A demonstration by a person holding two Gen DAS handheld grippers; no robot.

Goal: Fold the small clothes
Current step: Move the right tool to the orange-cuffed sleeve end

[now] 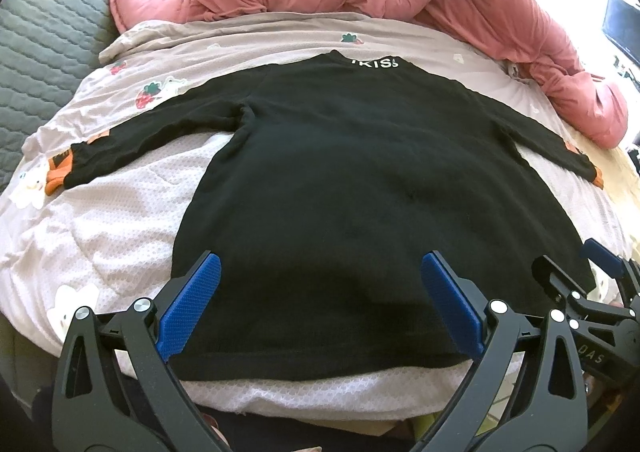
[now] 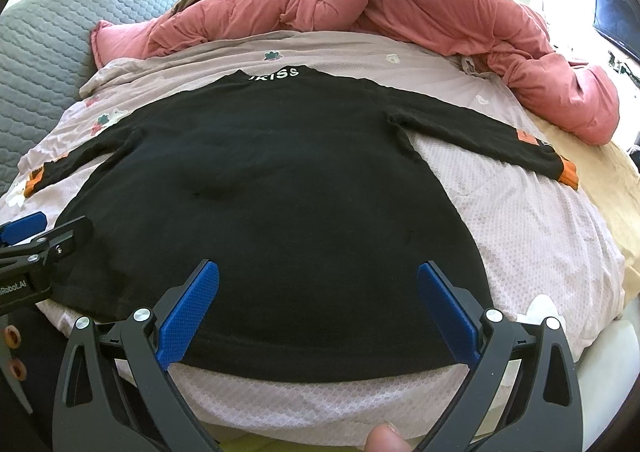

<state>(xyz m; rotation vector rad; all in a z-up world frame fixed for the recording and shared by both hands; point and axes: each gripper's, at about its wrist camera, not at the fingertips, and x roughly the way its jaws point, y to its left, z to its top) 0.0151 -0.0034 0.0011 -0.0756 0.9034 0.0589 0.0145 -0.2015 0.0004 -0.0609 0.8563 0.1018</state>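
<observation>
Black long-sleeved knit sweater (image 1: 340,179) lies flat on pale quilted bedspread (image 1: 120,219), collar away from me, sleeves spread sideways. My left gripper (image 1: 320,304) & right gripper (image 2: 318,308) both gape wide, empty, over near hem; left nearer left sleeve.

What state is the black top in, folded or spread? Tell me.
Spread. The black top lies flat on the bedcover, both sleeves out sideways, hem straight, collar lettering showing. No fold made yet.

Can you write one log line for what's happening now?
stage: before first fold | black sweater: flat on bed, sleeves out | left gripper: open, empty | right gripper: open, empty
</observation>
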